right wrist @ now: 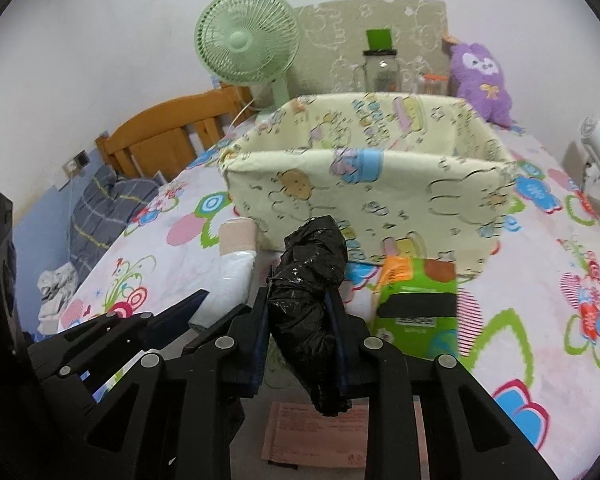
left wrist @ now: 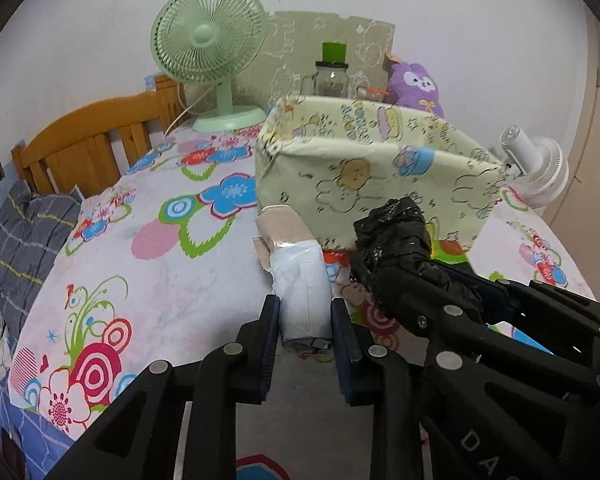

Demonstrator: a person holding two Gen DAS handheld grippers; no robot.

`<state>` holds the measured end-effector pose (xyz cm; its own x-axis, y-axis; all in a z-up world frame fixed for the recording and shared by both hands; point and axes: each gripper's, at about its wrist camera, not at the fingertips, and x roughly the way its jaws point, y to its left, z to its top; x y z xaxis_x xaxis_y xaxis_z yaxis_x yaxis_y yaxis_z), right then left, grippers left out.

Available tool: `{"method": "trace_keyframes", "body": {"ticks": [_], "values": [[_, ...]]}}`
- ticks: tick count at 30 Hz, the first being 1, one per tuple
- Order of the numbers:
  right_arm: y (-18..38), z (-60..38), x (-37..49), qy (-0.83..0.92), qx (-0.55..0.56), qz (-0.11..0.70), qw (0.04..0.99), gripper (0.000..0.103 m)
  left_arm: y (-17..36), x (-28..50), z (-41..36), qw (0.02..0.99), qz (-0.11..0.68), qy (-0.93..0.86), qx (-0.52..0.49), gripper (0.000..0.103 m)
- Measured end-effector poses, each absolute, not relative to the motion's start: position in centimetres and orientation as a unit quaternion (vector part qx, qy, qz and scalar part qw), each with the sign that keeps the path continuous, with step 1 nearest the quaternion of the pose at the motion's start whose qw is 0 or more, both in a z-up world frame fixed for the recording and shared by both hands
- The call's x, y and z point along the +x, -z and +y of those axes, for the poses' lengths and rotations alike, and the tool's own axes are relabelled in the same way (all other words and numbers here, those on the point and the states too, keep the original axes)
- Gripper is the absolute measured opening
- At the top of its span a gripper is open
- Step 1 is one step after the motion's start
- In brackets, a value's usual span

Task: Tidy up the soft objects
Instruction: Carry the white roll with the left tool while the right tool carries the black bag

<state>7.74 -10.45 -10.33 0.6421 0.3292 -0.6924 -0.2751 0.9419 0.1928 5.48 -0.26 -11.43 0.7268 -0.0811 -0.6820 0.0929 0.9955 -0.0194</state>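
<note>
On a bed spread with a flowered sheet (left wrist: 160, 248), the left hand-held gripper (left wrist: 305, 320) clamps a white roll of bags (left wrist: 300, 284) with a beige core. Beside it, the right hand-held gripper (right wrist: 300, 312) pinches a crumpled black plastic bag (right wrist: 308, 292). Both bundles hang just before a cream fabric basket (right wrist: 380, 196) printed with cartoon rabbits. At right a green packet (right wrist: 416, 304) lies against the basket; its label is too blurred to read.

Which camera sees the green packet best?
The right wrist view: the green packet lies in plain sight before the fabric basket. In the left wrist view only a green sliver shows, hidden behind the black bag roll.
</note>
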Motion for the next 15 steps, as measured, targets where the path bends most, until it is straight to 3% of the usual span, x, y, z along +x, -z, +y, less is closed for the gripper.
{"method": "trace_keyframes", "body": {"ticks": [15], "values": [[7.2, -12.5, 5.7, -0.131, 0.036, 0.353, 0.926, 0.029, 8.6, 3.8, -1.9, 0.943, 0.328, 0.059, 0.019, 0.024]]}}
